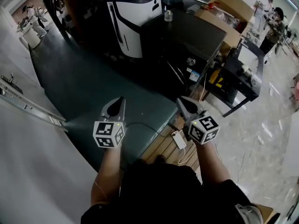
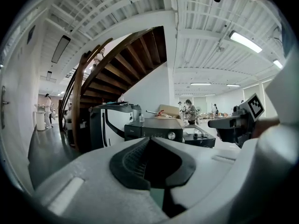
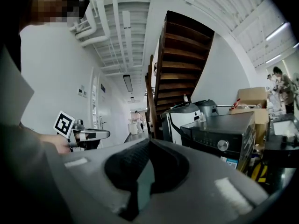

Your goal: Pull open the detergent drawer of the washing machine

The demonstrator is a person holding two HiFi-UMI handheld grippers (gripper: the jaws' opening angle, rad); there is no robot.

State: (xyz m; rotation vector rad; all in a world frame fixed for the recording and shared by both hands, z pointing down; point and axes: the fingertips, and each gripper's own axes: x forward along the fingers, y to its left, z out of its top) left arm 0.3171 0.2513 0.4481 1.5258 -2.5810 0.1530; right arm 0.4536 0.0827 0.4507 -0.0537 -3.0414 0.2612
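Well short of the washing machine (image 1: 187,38), left gripper (image 1: 121,100) and right gripper (image 1: 180,100) hang clenched, empty. Judged: nothing opened, whole pull outstanding.

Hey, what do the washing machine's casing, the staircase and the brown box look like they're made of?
The washing machine looks like dark painted metal or plastic with a semi-gloss finish: its flat top shows soft light reflections. The staircase looks like wood, brown with plank treads visible from below, possibly varnished. The box looks like plain matte cardboard, tan with folded flaps.
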